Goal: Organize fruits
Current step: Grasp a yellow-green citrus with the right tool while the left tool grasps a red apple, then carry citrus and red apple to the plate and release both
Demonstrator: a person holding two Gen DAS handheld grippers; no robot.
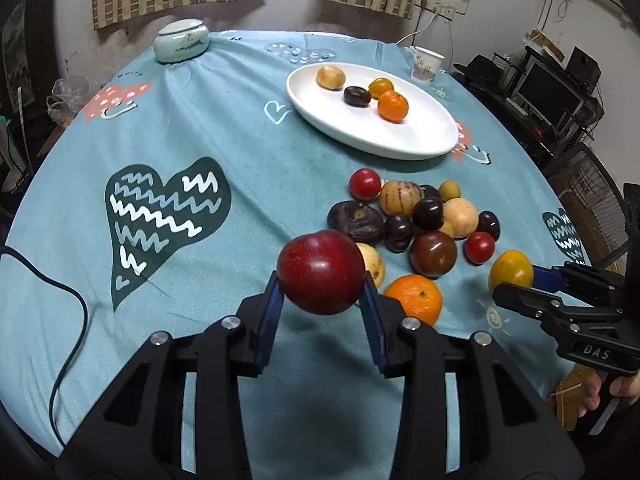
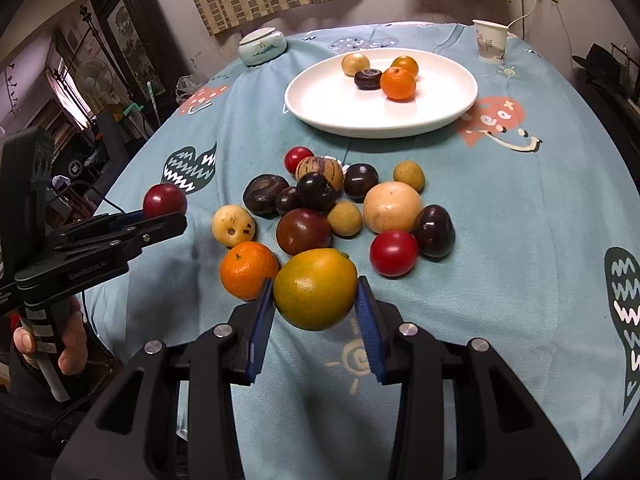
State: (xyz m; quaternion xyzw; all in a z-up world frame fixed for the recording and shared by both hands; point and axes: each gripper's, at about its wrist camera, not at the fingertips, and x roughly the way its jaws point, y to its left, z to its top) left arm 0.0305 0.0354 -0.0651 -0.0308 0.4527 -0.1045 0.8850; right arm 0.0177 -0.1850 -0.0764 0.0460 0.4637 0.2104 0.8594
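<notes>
My left gripper (image 1: 322,284) is shut on a dark red plum (image 1: 320,272), held just above the blue tablecloth; the same gripper (image 2: 170,216) with its red plum (image 2: 165,200) shows at the left of the right wrist view. My right gripper (image 2: 316,292) is shut on a yellow-orange fruit (image 2: 315,288), also seen in the left wrist view as the right gripper (image 1: 520,282) holding the yellow fruit (image 1: 510,270). A pile of mixed fruits (image 2: 316,200) lies on the cloth ahead. The white plate (image 2: 320,100) beyond holds several fruits, among them an orange (image 2: 398,84).
A pale green lidded jar (image 1: 182,40) stands at the far left of the round table, a paper cup (image 2: 490,40) at the far right. A black cable (image 1: 72,304) trails over the left table edge. A loose orange (image 2: 248,270) lies beside my right gripper's left finger.
</notes>
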